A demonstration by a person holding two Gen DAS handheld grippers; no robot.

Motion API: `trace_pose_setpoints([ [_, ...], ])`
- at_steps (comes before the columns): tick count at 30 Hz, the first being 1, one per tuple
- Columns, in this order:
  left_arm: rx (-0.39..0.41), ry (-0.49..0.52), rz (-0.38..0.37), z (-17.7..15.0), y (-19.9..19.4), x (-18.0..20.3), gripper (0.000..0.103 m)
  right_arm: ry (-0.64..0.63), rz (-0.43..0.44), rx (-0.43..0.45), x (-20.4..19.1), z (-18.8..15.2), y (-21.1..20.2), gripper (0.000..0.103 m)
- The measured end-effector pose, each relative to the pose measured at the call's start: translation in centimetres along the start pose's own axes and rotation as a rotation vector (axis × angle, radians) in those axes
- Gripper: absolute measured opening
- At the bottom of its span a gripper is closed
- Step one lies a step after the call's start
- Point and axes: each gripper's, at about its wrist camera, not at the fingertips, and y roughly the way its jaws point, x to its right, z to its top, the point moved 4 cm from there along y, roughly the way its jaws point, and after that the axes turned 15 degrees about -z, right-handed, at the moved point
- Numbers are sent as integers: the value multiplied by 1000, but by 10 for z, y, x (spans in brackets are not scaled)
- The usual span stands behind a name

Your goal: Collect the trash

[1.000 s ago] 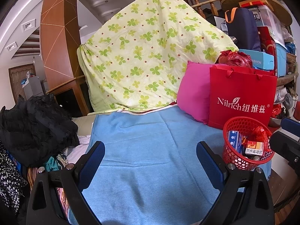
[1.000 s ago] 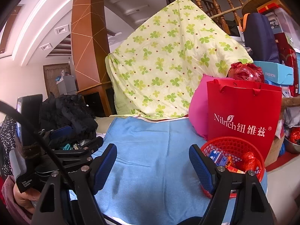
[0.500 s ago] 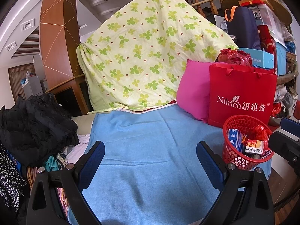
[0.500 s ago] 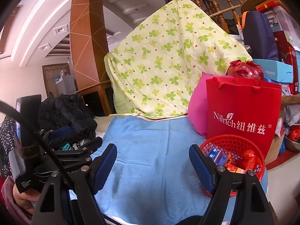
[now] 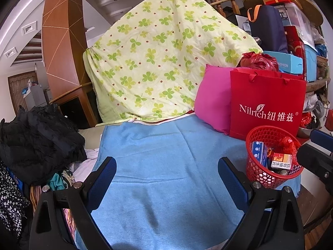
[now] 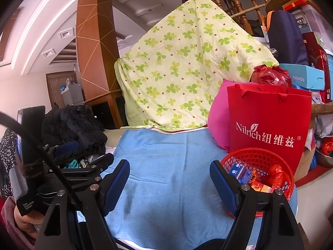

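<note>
A red mesh basket (image 5: 258, 167) (image 6: 249, 156) stands at the right end of a blue cloth (image 5: 166, 162) (image 6: 166, 166). Inside lie a blue box (image 5: 258, 152) (image 6: 239, 169), an orange and white box (image 5: 281, 160) (image 6: 261, 187) and crumpled red wrapping (image 5: 288, 143) (image 6: 277, 176). My left gripper (image 5: 167, 171) hangs open over the bare cloth, nothing between its blue pads. My right gripper (image 6: 169, 176) is open too, its right finger (image 6: 223, 184) in front of the basket's near rim. The left gripper shows at the left of the right wrist view, held by a hand (image 6: 25, 218).
A red paper bag (image 5: 267, 104) and a pink cushion (image 5: 212, 95) stand behind the basket. A clover-print quilt (image 5: 164, 62) drapes the back. Black clothes (image 5: 37, 137) pile up at the left. Boxes and bags crowd shelves (image 5: 291, 41) at the right.
</note>
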Motion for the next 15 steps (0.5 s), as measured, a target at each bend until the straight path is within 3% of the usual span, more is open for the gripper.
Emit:
trace_pose_setpoints([
  [15, -3, 6, -2, 1, 0, 9, 98, 3, -5, -2, 3, -1, 2, 82],
])
